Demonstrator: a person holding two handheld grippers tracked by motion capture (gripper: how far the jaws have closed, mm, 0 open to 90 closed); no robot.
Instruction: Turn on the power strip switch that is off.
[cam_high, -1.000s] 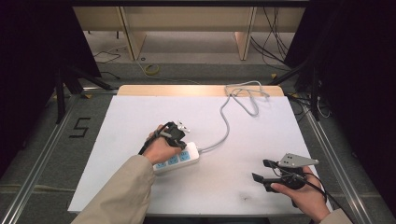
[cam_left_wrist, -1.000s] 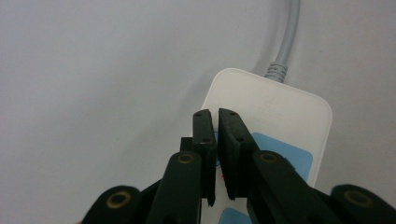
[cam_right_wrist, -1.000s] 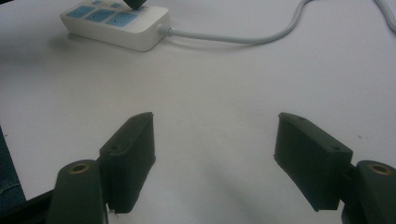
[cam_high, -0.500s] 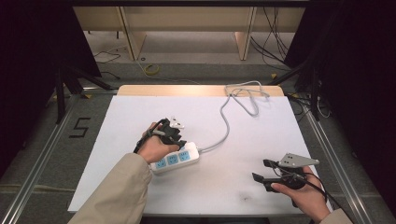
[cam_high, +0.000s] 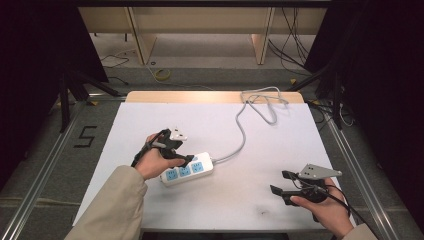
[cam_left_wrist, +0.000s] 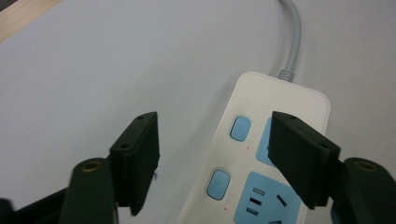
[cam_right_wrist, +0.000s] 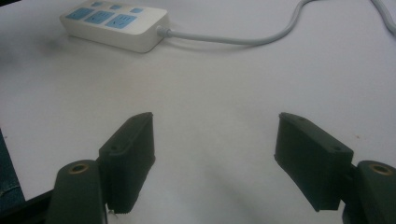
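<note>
A white power strip (cam_high: 187, 171) with blue sockets lies left of centre on the white table (cam_high: 250, 210). Its grey cable (cam_high: 243, 131) runs off to the far edge. My left gripper (cam_high: 176, 148) hovers over the strip's near-left end. In the left gripper view its jaws have just been opening; the gripper (cam_left_wrist: 214, 128) now stands open, with nothing held, above the power strip (cam_left_wrist: 254, 154) and its blue switches. My right gripper (cam_high: 279, 181) rests open at the front right. In the right gripper view it (cam_right_wrist: 215, 128) is bare, with the power strip (cam_right_wrist: 114, 25) farther off.
The cable ends in loose loops (cam_high: 264, 100) by the wooden strip (cam_high: 165, 96) at the table's far edge. Metal rails (cam_high: 350, 160) run along both sides. A "5" mark (cam_high: 85, 136) is on the floor at left.
My left gripper has opened its jaws and shifted slightly left and up over the strip. The right gripper has stayed put.
</note>
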